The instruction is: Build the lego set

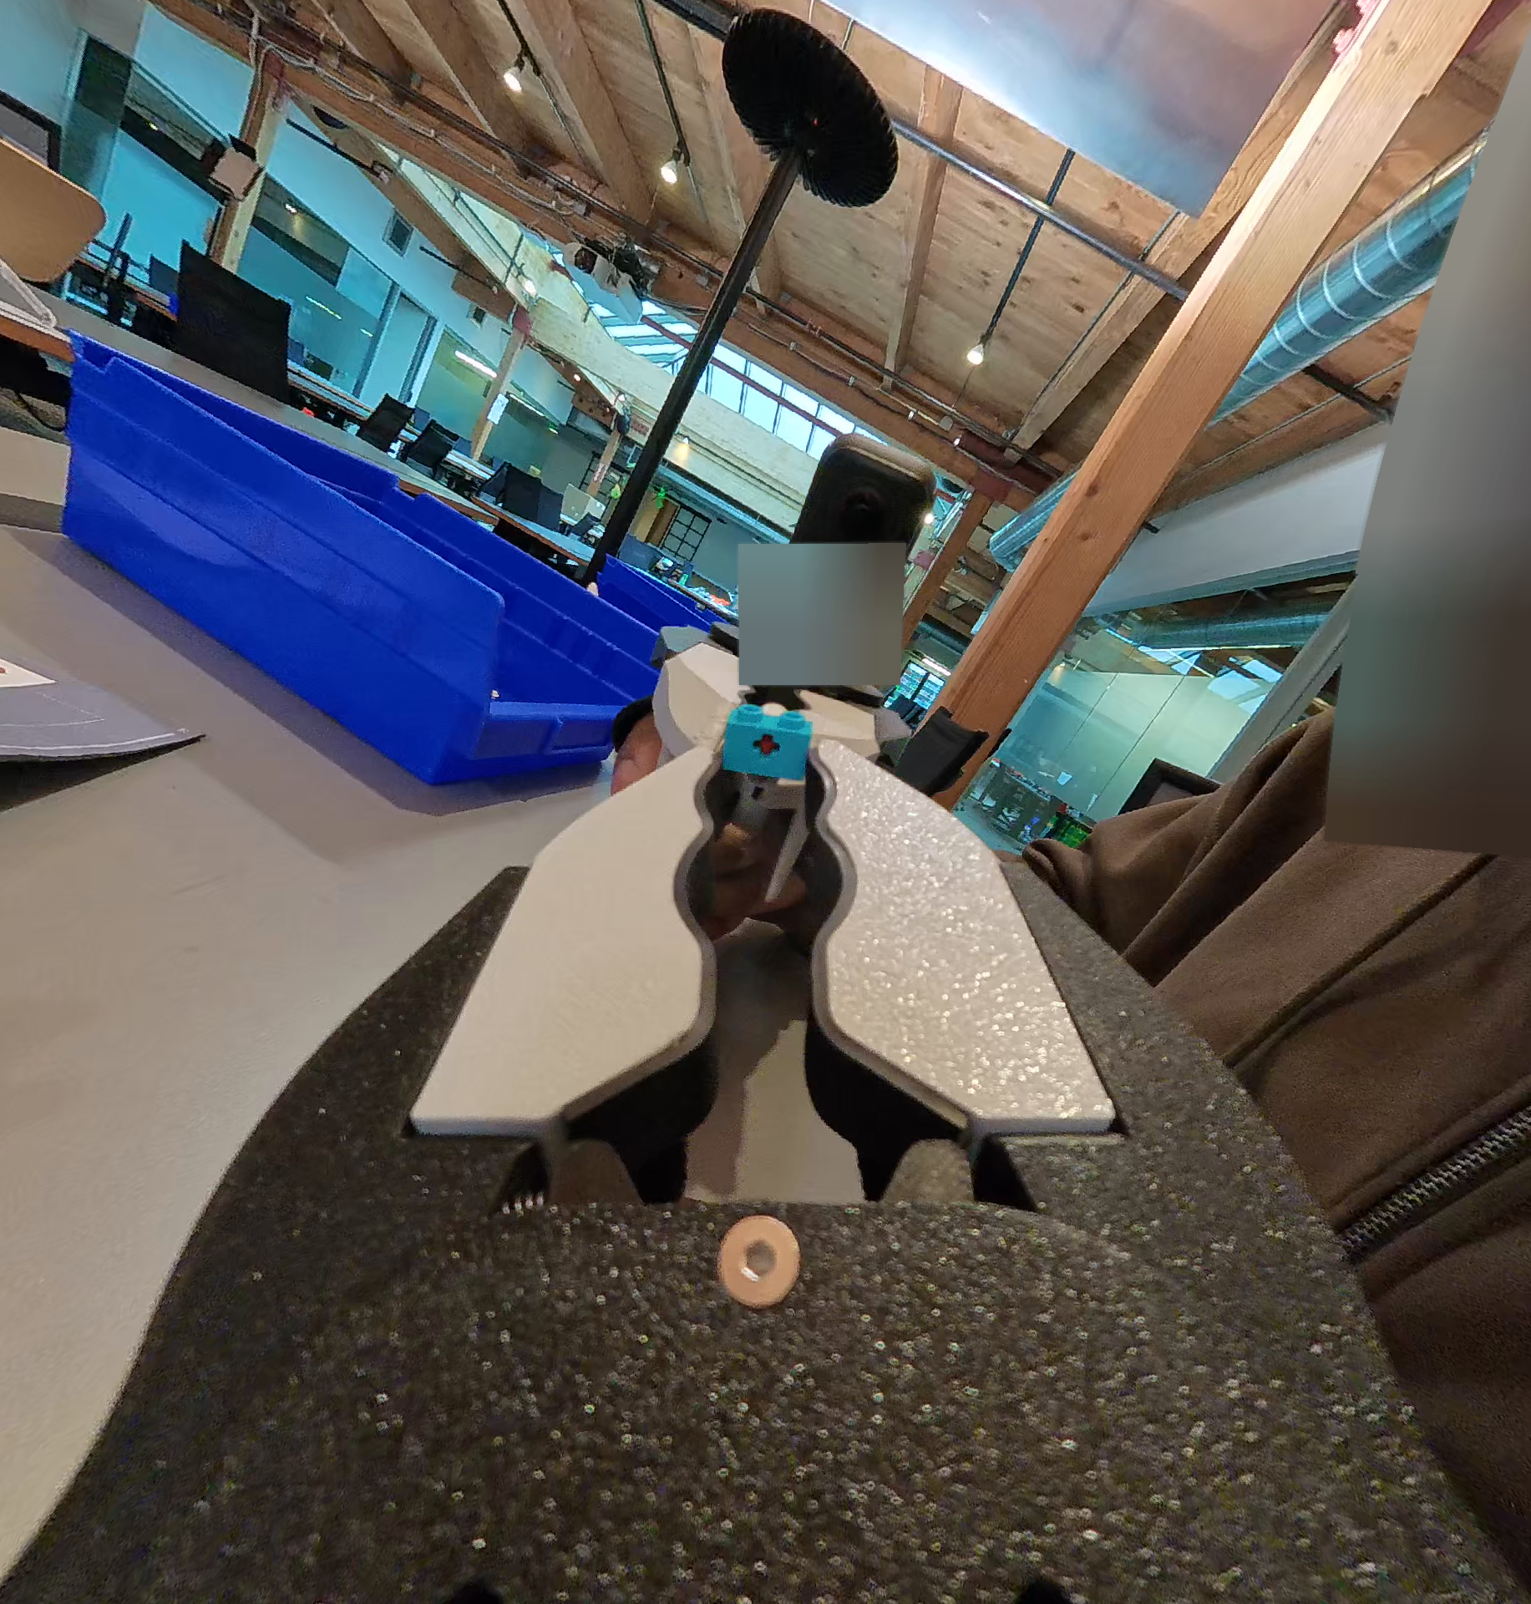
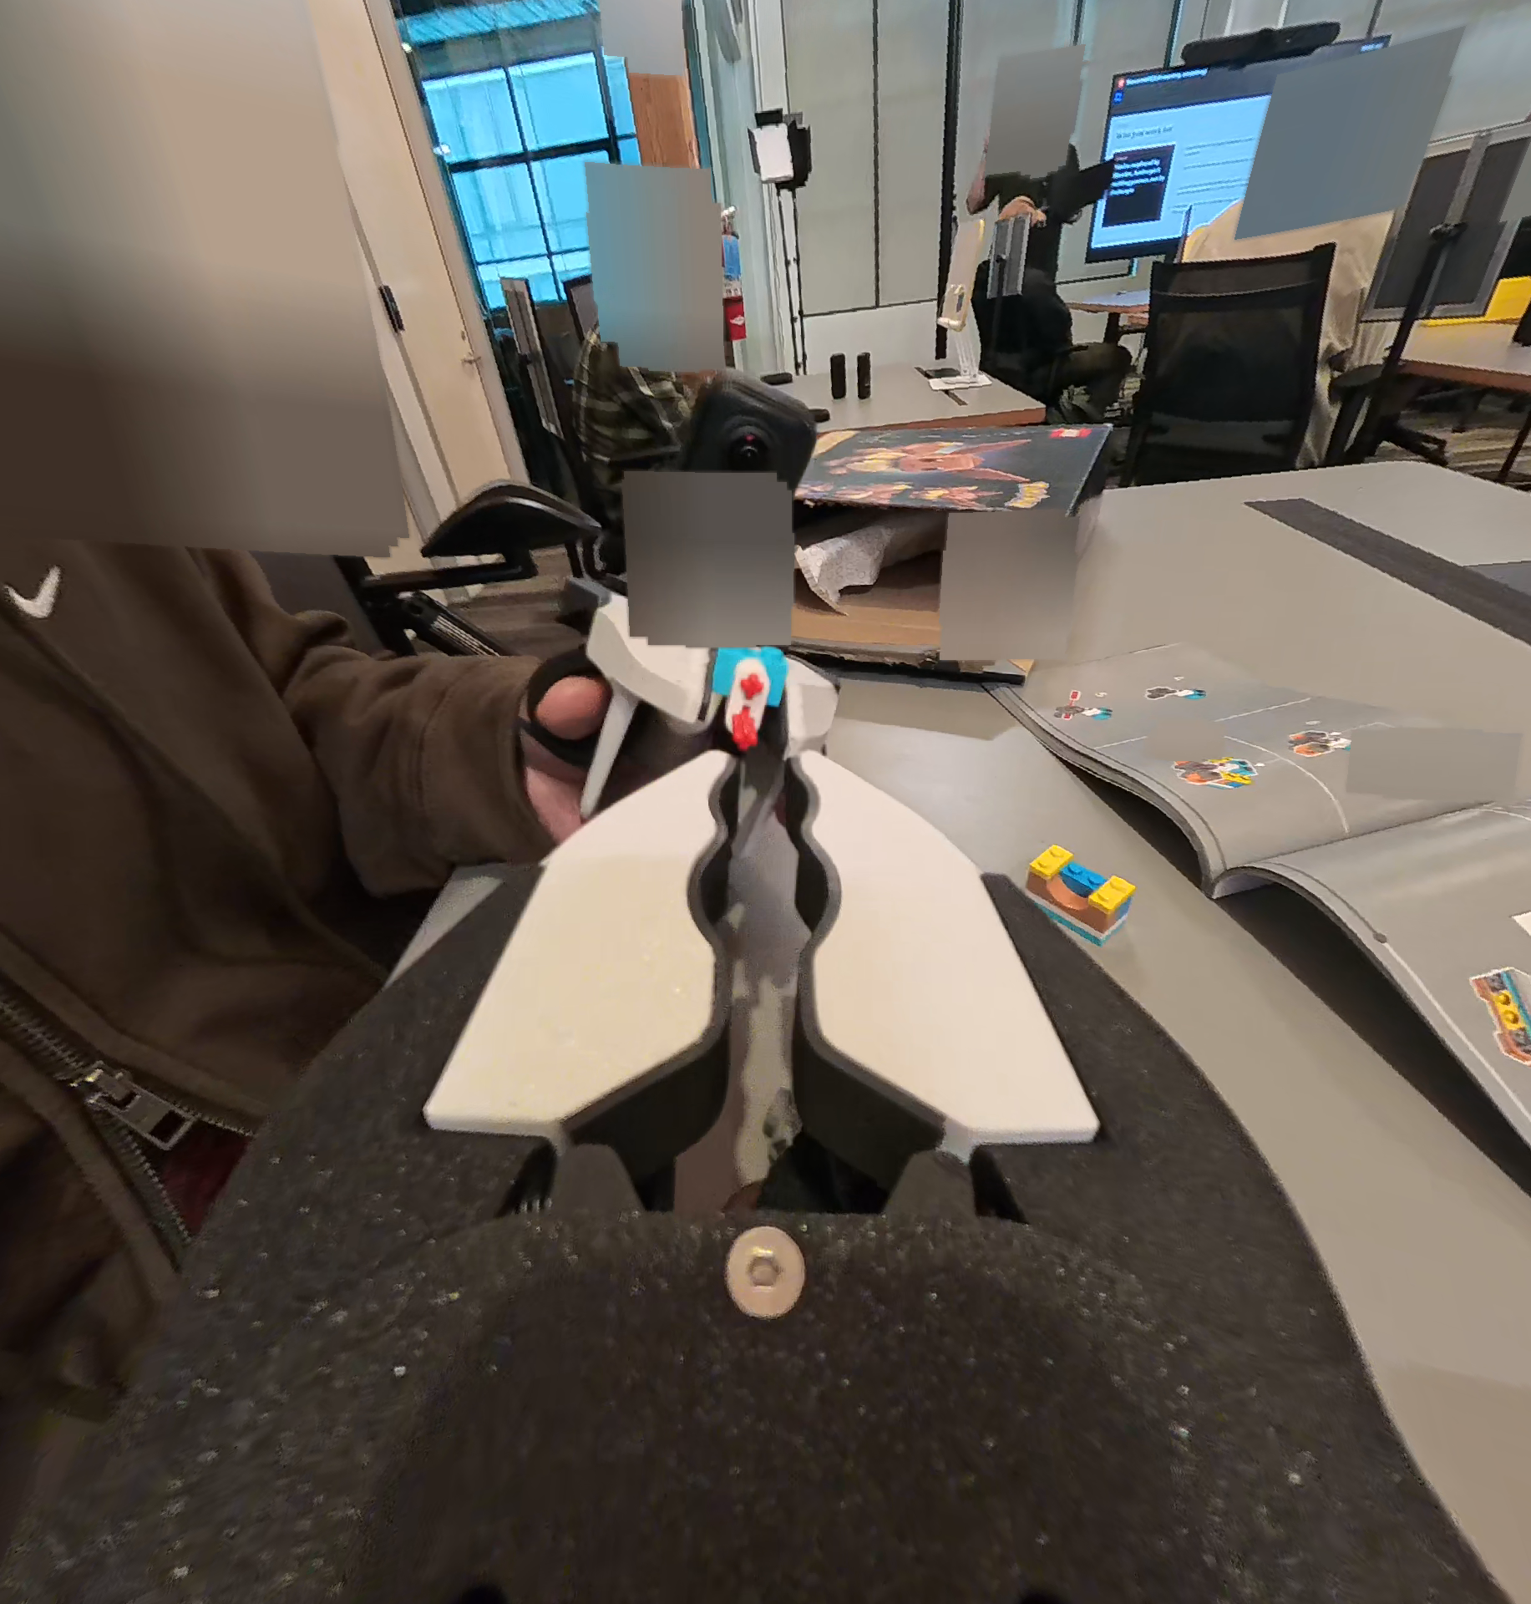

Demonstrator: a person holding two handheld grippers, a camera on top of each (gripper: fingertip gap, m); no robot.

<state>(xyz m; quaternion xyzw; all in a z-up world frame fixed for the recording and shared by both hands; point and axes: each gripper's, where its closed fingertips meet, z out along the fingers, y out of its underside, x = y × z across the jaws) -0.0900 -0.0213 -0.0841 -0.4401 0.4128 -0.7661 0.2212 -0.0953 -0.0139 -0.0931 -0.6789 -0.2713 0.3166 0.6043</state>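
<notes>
Bricks this small are light, stiff and slick, best pinched across flat sides. Left gripper (image 1: 762,764) clenches a blue brick (image 1: 765,745) in midair; right gripper (image 2: 749,753) grips a red pin (image 2: 744,727) against it. Partial model (image 2: 1081,891) sits on table (image 2: 961,781).

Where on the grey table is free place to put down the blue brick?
Bare table lies between the small build and the open manual. Also free: in front of the blue bin. Crowded by the box.
</notes>
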